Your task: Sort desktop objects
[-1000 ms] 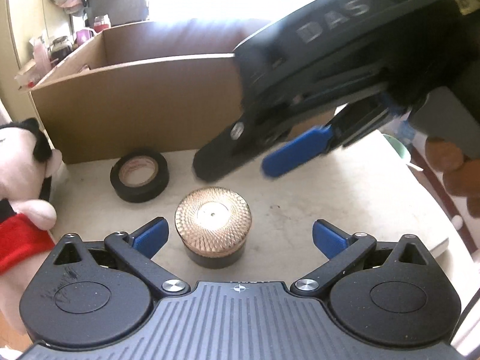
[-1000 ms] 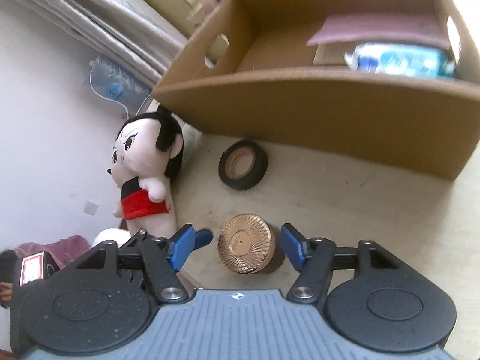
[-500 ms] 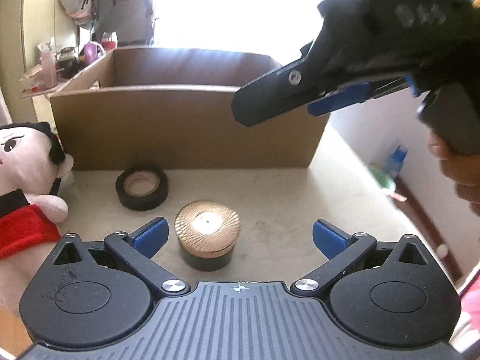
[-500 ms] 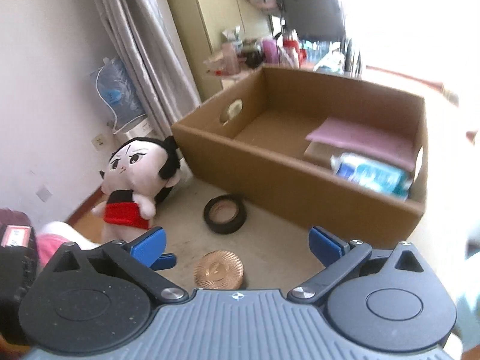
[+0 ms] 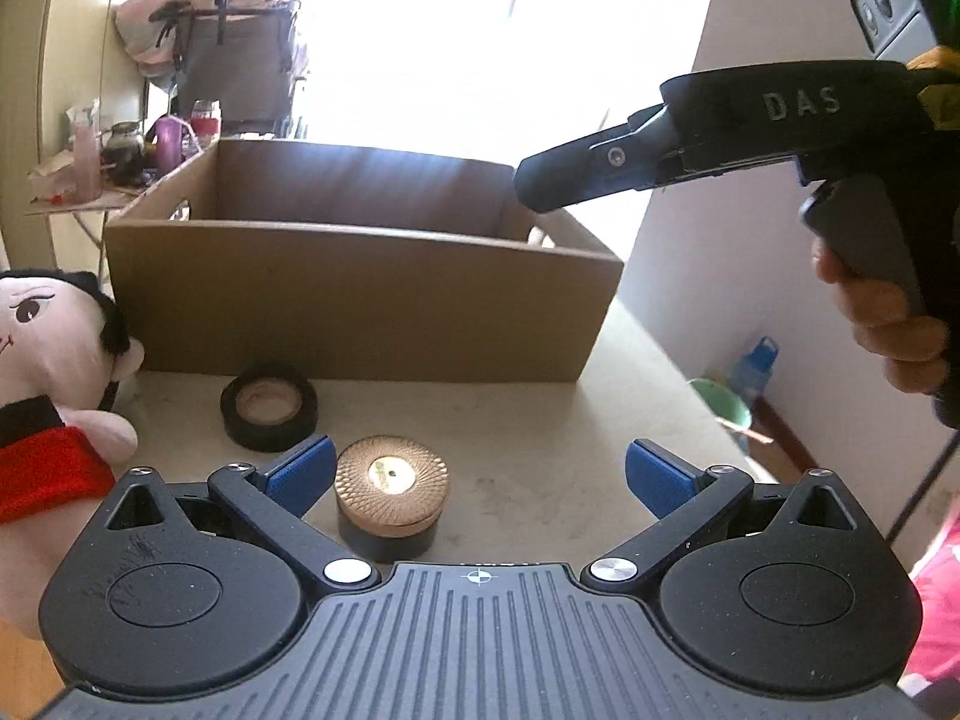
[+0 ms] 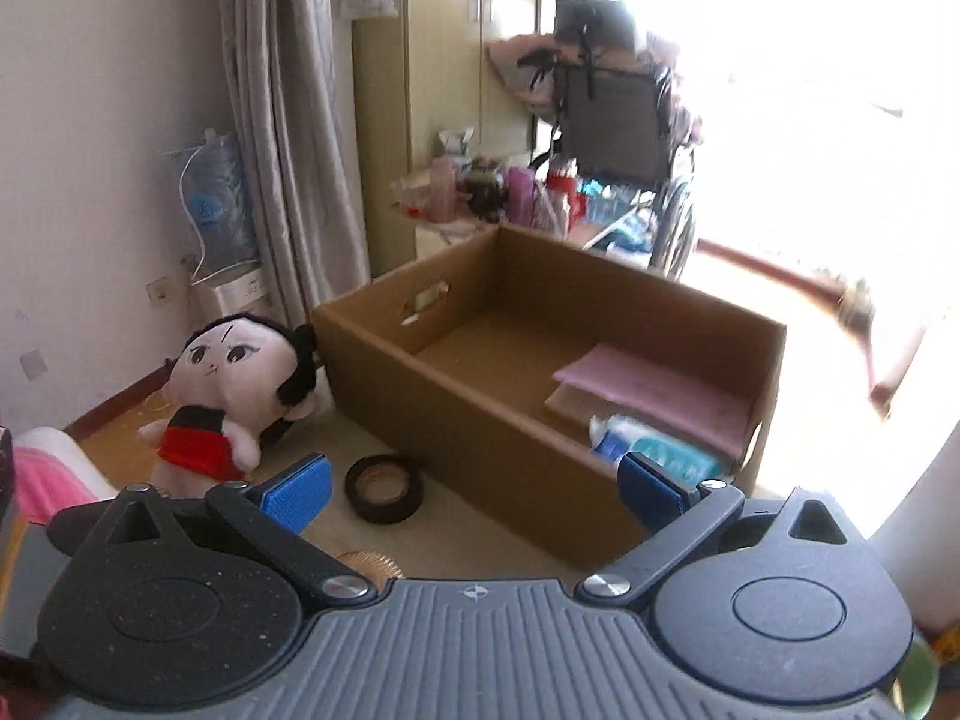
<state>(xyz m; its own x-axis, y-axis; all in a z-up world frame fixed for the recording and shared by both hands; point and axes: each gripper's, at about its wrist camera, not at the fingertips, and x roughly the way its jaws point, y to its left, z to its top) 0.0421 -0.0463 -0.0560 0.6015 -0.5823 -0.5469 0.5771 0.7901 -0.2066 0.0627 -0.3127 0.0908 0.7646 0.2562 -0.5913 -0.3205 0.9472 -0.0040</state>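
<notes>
While both wide-spread grippers are hovering empty over the beige tabletop [image 5: 540, 420], we are seeing the left gripper [image 5: 477, 474] hanging low with the round copper-lidded black jar [image 5: 390, 501] just beside its left blue pad. We are holding the right gripper [image 6: 474, 489] higher, jaws released, nothing between them. Behind sits one open brown cardboard box [image 6: 480, 414], and its near wall is blocking the way in. One black tape roll [image 5: 269, 407] is lying near that wall, one plush doll in red [image 6: 231, 396] is sitting at the table's left edge. Inside the box we are counting one pink flat sheet [image 6: 654, 390] and one blue-white packet [image 6: 660, 450], partly hidden. From the right wrist, the jar is showing only a sliver.
</notes>
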